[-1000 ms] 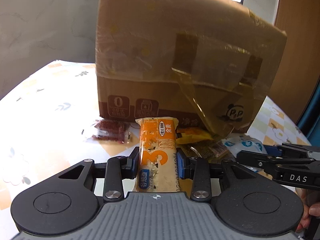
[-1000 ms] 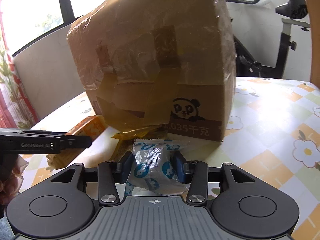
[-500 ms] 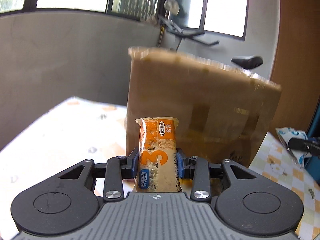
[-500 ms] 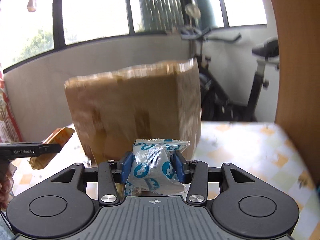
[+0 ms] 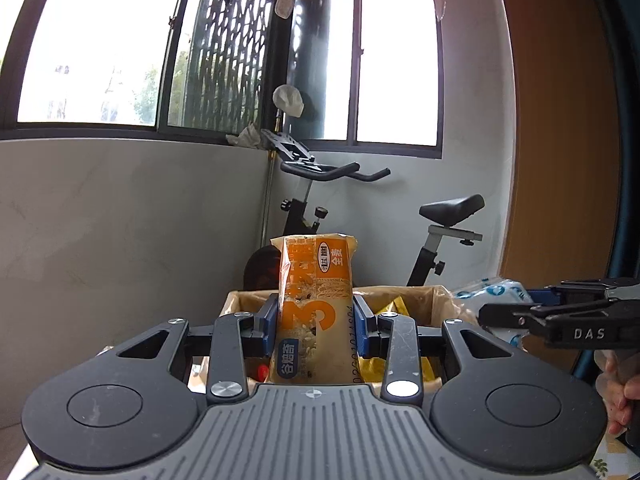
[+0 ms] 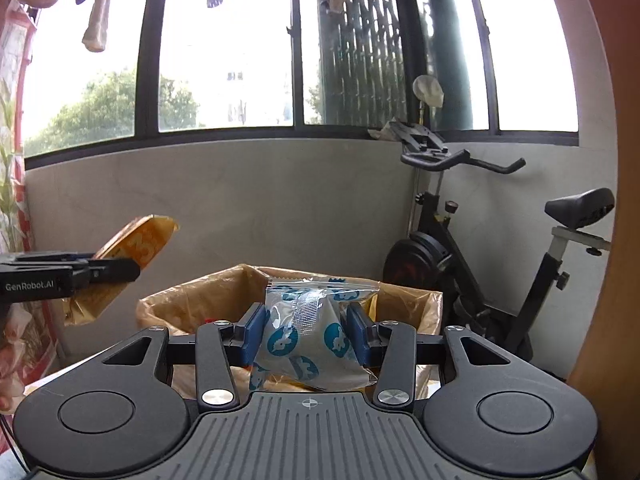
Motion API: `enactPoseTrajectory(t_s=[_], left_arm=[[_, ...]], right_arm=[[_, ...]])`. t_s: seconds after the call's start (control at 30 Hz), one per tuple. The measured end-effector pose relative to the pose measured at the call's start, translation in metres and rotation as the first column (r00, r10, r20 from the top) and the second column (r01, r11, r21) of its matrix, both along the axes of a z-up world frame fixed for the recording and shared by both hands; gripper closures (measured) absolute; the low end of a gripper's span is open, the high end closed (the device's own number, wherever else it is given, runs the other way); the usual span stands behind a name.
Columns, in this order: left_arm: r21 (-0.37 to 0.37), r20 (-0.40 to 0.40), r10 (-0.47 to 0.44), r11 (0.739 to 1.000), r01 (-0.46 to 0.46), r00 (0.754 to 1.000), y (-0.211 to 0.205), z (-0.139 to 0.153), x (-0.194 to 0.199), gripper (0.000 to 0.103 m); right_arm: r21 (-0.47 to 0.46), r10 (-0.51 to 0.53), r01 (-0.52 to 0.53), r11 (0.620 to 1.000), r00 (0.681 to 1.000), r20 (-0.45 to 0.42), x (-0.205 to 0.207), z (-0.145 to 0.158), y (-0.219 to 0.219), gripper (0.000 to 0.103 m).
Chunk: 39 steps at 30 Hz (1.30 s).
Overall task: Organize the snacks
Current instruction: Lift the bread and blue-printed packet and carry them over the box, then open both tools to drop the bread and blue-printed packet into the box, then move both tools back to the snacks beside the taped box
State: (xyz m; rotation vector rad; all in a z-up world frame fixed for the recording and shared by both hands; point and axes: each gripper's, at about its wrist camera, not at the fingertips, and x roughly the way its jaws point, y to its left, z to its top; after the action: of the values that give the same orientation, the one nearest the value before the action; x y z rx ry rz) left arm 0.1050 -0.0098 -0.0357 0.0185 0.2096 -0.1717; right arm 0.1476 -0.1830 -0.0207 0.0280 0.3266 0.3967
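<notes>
My left gripper (image 5: 315,322) has its jaws clamped on an orange snack bar (image 5: 314,304), the blue pads pressing both long sides of the wrapper. The bar stands upright between them, its top end rising well above the fingers, a big white "3" printed across the middle. Beyond and below it I see the open cardboard box (image 5: 434,294), lined with brownish plastic, with a yellow packet (image 5: 400,308) lying inside.

My right gripper (image 6: 306,334) is closed on a clear pouch with blue prints (image 6: 310,332), which bulges between the pads and sticks out above and below them. From this side the box (image 6: 192,300) sits straight ahead under the pouch, its plastic liner folded over the rim. I think there are more wrappers in the bottom, but the pouch and fingers hide most of the inside.

Each gripper shows in the other's view: the right one comes in from the right edge of the left camera with the blue-printed pouch in it, and the left one enters from the left edge of the right camera, the orange bar tilted in its grip. Both snacks are held in the air, near the box opening and apart from each other.

Behind the box stands an exercise bike (image 6: 480,264) against a grey wall (image 5: 120,220) under the windows (image 6: 224,48).
</notes>
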Motion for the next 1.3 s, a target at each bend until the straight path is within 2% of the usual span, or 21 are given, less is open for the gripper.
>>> enactPoseTrajectory(t_s=[0.2, 0.43, 0.47, 0.53, 0.57, 0.6, 0.67, 0.77, 1.0, 1.3], left_arm=[[0.080, -0.066, 0.005, 0.997, 0.000, 0.998, -0.016, 0.000, 0.056, 0.065], [0.108, -0.155, 0.065, 0.993, -0.048, 0.986, -0.010, -0.014, 0.090, 0.063], [0.104, -0.157, 0.066, 0.993, -0.050, 0.985, -0.008, -0.015, 0.090, 0.060], [0.093, -0.147, 0.061, 0.995, -0.047, 0.987, -0.002, -0.016, 0.086, 0.031], [0.081, -0.131, 0.056, 0.996, -0.046, 0.990, 0.004, -0.015, 0.083, 0.024], [0.067, -0.117, 0.054, 0.997, -0.046, 0.992, 0.006, -0.014, 0.078, 0.014], [0.032, -0.107, 0.040, 0.999, -0.037, 0.993, 0.009, -0.010, 0.071, 0.010], [0.010, -0.126, -0.001, 1.000, 0.002, 0.992, 0.009, -0.006, 0.068, 0.009], [0.088, -0.081, -0.024, 0.996, 0.031, 0.996, 0.005, -0.008, 0.039, 0.009], [0.015, -0.106, 0.008, 1.000, -0.007, 0.994, 0.027, -0.020, 0.000, 0.009]], right_arm=[[-0.064, -0.031, 0.025, 0.998, 0.995, -0.095, 0.044, -0.012, 0.030, 0.062], [-0.095, -0.099, 0.083, 0.992, 0.980, -0.172, 0.061, -0.036, 0.039, 0.061], [-0.101, -0.101, 0.084, 0.991, 0.978, -0.180, 0.061, -0.038, 0.039, 0.061], [-0.097, -0.103, 0.087, 0.991, 0.979, -0.174, 0.057, -0.039, 0.037, 0.060], [-0.084, -0.100, 0.088, 0.993, 0.982, -0.159, 0.053, -0.038, 0.033, 0.056], [-0.069, -0.095, 0.086, 0.994, 0.985, -0.142, 0.048, -0.036, 0.031, 0.044], [-0.050, -0.092, 0.086, 0.995, 0.989, -0.117, 0.039, -0.033, 0.026, 0.034], [-0.037, -0.076, 0.073, 0.997, 0.993, -0.087, 0.025, -0.029, 0.020, 0.034], [-0.053, -0.045, 0.042, 0.998, 0.998, -0.046, -0.008, -0.024, 0.017, 0.033], [-0.037, -0.035, 0.034, 0.999, 0.999, -0.041, -0.047, -0.028, 0.015, 0.033]])
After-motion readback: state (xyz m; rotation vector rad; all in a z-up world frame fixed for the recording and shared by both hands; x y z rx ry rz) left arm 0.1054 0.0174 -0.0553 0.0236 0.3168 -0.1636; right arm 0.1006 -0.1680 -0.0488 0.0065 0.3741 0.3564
